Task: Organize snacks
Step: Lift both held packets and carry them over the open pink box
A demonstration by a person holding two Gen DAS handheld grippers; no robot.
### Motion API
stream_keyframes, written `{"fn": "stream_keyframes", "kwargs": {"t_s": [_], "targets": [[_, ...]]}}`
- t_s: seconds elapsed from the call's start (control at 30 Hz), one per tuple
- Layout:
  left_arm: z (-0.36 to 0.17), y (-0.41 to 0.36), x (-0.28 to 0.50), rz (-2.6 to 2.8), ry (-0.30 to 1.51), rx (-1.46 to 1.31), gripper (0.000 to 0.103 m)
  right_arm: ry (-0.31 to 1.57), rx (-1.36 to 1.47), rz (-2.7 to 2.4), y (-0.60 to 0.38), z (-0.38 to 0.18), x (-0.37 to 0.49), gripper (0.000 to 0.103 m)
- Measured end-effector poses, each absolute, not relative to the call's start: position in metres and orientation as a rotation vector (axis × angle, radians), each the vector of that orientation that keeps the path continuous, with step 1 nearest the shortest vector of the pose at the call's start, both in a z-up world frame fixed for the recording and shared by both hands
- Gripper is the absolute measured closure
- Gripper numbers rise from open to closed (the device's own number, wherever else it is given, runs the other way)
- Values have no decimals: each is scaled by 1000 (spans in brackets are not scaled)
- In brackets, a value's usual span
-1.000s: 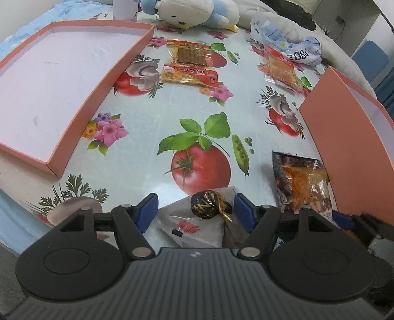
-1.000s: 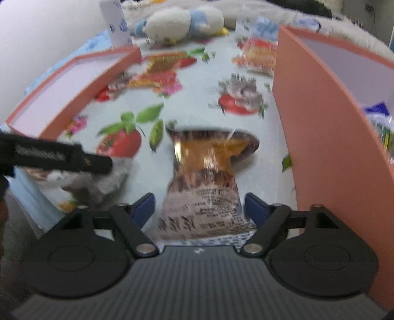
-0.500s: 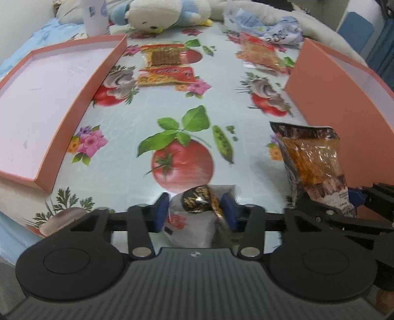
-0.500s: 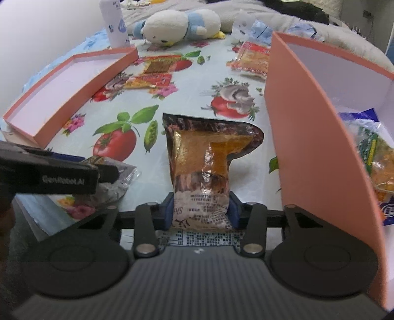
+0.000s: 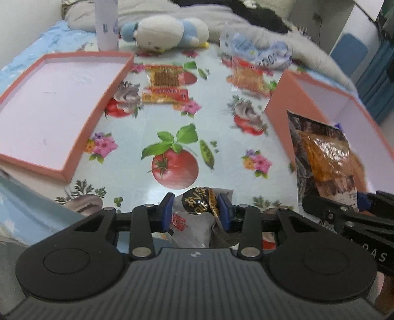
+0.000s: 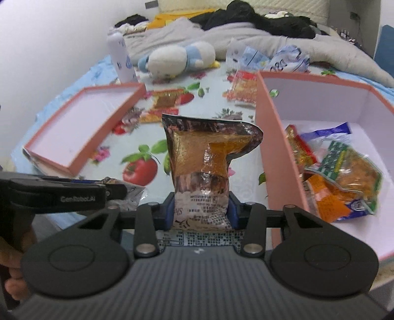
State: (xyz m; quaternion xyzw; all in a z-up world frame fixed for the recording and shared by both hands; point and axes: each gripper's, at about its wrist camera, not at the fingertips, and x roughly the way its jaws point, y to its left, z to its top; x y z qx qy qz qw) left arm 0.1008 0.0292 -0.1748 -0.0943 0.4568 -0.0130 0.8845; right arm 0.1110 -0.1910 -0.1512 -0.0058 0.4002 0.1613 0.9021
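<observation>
My left gripper (image 5: 195, 199) has a small clear packet (image 5: 192, 226) with a dark round snack between its blue pads; the jaws are still closing and the pads press on it. It hangs just above the floral tablecloth (image 5: 177, 123) near the front edge. My right gripper (image 6: 202, 199) is shut on the lower end of a brown and orange snack bag (image 6: 204, 152), held upright above the table, just left of the deep pink box (image 6: 270, 147). The left wrist view shows the same bag (image 5: 322, 152) against that box's wall.
The deep box holds several snack packets (image 6: 344, 177). A shallow pink lid (image 5: 81, 142) lies at the left. Two red-orange packets (image 5: 167, 83) and another (image 5: 248, 76) lie farther back. A plush toy (image 5: 167, 32), a white bottle (image 5: 106, 22) and a crumpled plastic bag (image 5: 261, 54) sit at the far edge.
Both grippers went from wide open around their packets to closed on them, then rose. The brown bag left the table and now stands upright in the right gripper.
</observation>
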Motion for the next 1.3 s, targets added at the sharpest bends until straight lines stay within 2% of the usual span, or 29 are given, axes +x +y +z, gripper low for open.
{"fn": "stream_keyframes", "kwargs": {"t_s": [0.47,0.97,1.3], "targets": [[-88,10,50,-75,804,-212,60,730,63,317,-222,-92,59,58],[-62,-65,58,-246,778,-187,60,676,119,197,-280,-79,44,58],[-60,-114,93,-363,806,-154,60,688,177,100,-317,-79,54,58]]}}
